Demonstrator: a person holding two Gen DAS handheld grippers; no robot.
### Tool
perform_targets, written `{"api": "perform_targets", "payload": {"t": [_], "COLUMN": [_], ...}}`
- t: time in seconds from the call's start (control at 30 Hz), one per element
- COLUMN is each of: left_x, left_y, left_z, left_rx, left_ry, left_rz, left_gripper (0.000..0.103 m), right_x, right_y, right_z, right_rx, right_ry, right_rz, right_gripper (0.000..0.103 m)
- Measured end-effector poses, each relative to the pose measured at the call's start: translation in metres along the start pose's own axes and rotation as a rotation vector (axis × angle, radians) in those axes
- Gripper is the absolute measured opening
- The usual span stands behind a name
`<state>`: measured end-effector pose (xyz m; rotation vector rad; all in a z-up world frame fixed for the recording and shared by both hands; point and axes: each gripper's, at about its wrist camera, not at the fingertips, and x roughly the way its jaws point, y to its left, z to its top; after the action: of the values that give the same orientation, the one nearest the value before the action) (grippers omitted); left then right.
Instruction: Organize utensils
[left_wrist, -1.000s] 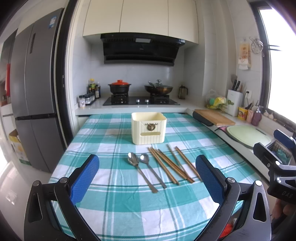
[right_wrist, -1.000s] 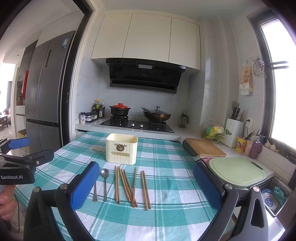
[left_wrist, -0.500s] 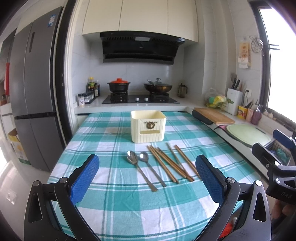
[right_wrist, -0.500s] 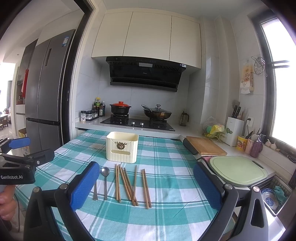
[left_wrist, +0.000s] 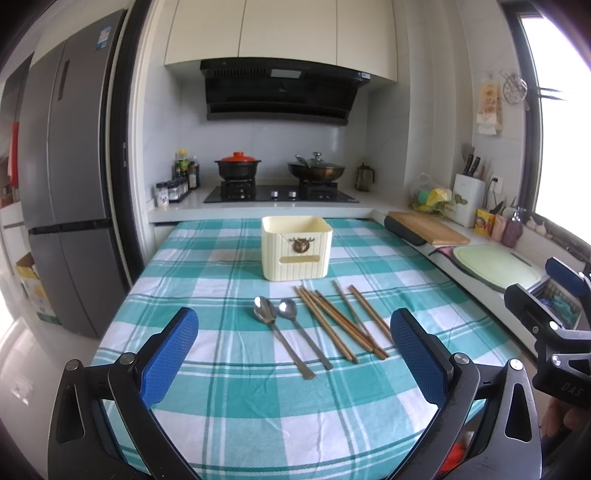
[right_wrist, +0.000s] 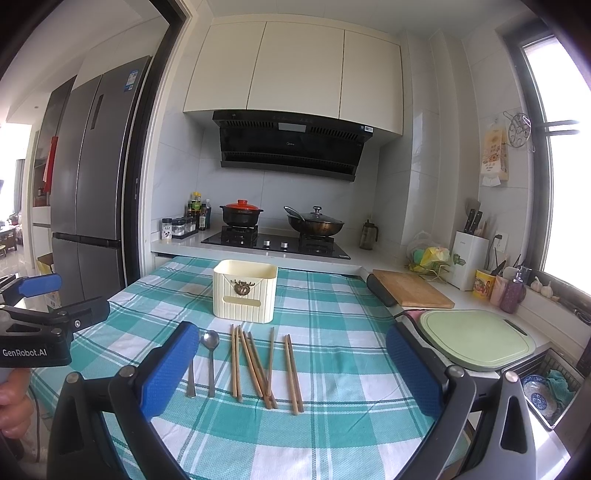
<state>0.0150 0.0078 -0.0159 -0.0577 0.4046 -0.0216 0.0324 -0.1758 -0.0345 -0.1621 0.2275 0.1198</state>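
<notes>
A cream utensil holder stands upright on the teal checked tablecloth; it also shows in the right wrist view. In front of it lie two metal spoons and several wooden chopsticks, seen in the right wrist view as the spoons and the chopsticks. My left gripper is open and empty, held above the table's near edge. My right gripper is open and empty, to the right of the left one.
A counter runs along the right with a wooden board, a green cutting board and a knife block. A hob with two pots stands behind the table. A fridge stands at the left.
Both views have drifted slightly forward and up; the holder and utensils have not moved. Both grippers stay open.
</notes>
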Motion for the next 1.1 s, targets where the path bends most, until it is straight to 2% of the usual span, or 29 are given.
{"api": "perform_targets", "payload": {"t": [1.1], "left_x": [0.0094], "left_y": [0.0029], "left_z": [-0.0069], "left_rx": [-0.007], "left_ry": [0.02], "left_rz": [-0.001], "left_gripper": [0.103], "right_x": [0.0062], "right_y": [0.0029], "right_z": [-0.0046], "right_rx": [-0.005], "right_ry": [0.018], "right_rz": [0.002], "right_gripper": [0.103]}}
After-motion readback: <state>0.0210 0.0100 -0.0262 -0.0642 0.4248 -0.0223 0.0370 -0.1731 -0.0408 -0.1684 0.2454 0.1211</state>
